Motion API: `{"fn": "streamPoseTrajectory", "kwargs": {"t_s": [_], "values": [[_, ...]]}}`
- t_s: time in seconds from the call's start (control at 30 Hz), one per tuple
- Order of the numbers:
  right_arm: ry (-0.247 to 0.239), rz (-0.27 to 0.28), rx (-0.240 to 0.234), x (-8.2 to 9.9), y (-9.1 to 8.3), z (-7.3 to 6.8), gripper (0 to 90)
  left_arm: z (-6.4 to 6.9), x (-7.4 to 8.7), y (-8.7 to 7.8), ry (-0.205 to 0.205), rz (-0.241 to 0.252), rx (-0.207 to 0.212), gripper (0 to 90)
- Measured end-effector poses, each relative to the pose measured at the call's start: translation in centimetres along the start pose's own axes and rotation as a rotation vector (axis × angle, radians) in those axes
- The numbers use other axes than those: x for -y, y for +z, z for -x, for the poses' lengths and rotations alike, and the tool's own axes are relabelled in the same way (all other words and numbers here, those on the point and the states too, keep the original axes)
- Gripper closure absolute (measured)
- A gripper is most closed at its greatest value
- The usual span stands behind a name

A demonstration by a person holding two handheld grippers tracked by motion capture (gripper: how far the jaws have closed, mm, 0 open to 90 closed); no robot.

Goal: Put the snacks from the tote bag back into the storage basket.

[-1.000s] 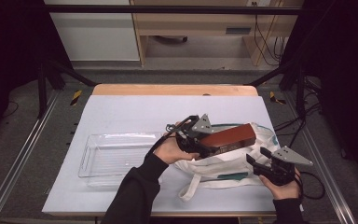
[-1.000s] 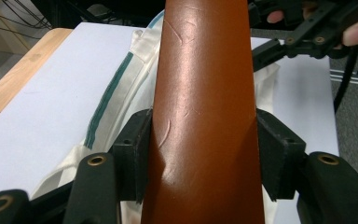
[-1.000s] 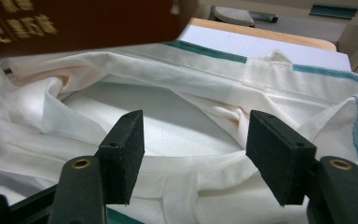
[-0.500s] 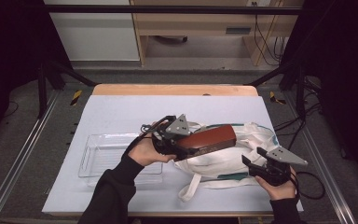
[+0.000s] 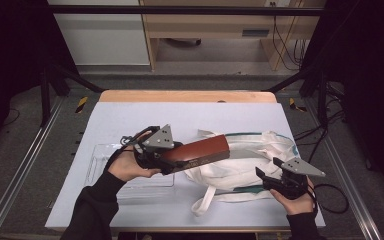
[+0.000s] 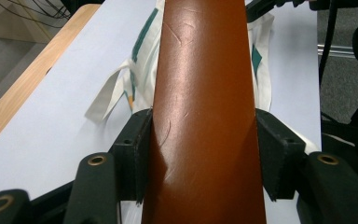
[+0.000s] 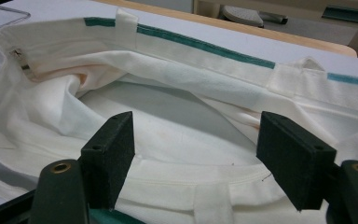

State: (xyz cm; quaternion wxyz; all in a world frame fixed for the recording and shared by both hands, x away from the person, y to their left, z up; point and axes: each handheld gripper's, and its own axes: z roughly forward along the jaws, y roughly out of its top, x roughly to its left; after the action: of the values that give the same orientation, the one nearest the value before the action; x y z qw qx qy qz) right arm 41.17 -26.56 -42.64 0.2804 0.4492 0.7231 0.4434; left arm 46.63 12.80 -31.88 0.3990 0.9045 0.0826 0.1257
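My left gripper [image 5: 172, 159] is shut on a long red-brown box [image 5: 200, 152], held level just above the table. In the left gripper view the box [image 6: 205, 93] runs away between the pads, which press on both its sides. Its far end hangs over a white tote bag [image 5: 250, 165] with green trim lying at the right. My right gripper [image 5: 262, 179] stands at the bag's near rim. Its jaws have just been opening, and in the right gripper view the gripper [image 7: 198, 158] is open, with the bag's mouth [image 7: 168, 93] gaping ahead and the rim lying loose between the pads.
A clear plastic tray [image 5: 102, 155] lies on the pale sheet [image 5: 180, 115] at the left, under my left hand. The tray's corner [image 7: 0, 14] sits beyond the bag. A wooden table edge [image 5: 187, 96] runs along the back. Metal rails flank the table.
My left gripper has carried the red-brown box to the left, away from the bag and towards the tray. The right hand has stayed in place.
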Motion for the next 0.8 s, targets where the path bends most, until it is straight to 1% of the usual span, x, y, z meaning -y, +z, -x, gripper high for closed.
{"fn": "streamPoseTrajectory", "kwargs": {"t_s": [0.07,0.13,0.2,0.23,0.3,0.33,0.43,0.5,0.57,0.63,0.67,0.7,0.73,0.8], "values": [[-0.008,0.001,-0.003,0.0,0.1,-0.2,26.1,-0.3,0.7,-0.6,0.005,-0.007,-0.004,43.2],[-0.01,0.002,-0.007,-0.1,0.2,-0.4,24.3,-0.4,1.3,-1.1,-0.005,-0.004,-0.006,43.2],[-0.015,0.005,-0.01,-0.2,0.3,-0.6,22.6,-0.6,1.9,-1.5,-0.001,-0.018,-0.018,43.2],[-0.014,0.006,-0.012,-0.2,0.3,-0.7,21.6,-0.7,2.1,-1.7,-0.01,-0.019,-0.022,43.2],[-0.017,0.011,-0.015,-0.3,0.3,-0.8,20.2,-1.0,2.7,-2.2,-0.01,-0.024,-0.026,43.2],[-0.019,0.014,-0.018,-0.3,0.3,-1.0,19.9,-1.3,3.3,-2.6,-0.017,-0.015,-0.026,43.2],[-0.024,0.016,-0.017,-0.3,0.3,-1.0,19.6,-1.5,3.8,-3.1,-0.012,-0.02,-0.024,43.2],[-0.025,0.016,-0.016,-0.4,0.2,-1.1,19.3,-1.6,4.5,-3.6,-0.008,-0.023,-0.029,43.2],[-0.025,0.017,-0.015,-0.4,0.2,-1.1,19.2,-1.6,4.8,-3.7,-0.016,-0.019,-0.03,43.2],[-0.027,0.018,-0.012,-0.5,0.2,-1.1,19.1,-1.7,5.5,-4.0,-0.017,-0.022,-0.026,43.2],[-0.027,0.018,-0.012,-0.5,0.2,-1.2,19.1,-1.6,5.8,-4.1,-0.028,-0.014,-0.025,43.2],[-0.027,0.019,-0.012,-0.5,0.2,-1.2,19.0,-1.7,6.2,-4.2,-0.031,-0.015,-0.026,43.2],[-0.027,0.019,-0.012,-0.5,0.2,-1.2,18.9,-1.8,6.5,-4.4,-0.024,-0.027,-0.026,43.2],[-0.028,0.017,-0.007,-0.5,0.2,-1.2,18.9,-1.8,7.4,-5.1,-0.025,-0.023,-0.031,43.2]]}}
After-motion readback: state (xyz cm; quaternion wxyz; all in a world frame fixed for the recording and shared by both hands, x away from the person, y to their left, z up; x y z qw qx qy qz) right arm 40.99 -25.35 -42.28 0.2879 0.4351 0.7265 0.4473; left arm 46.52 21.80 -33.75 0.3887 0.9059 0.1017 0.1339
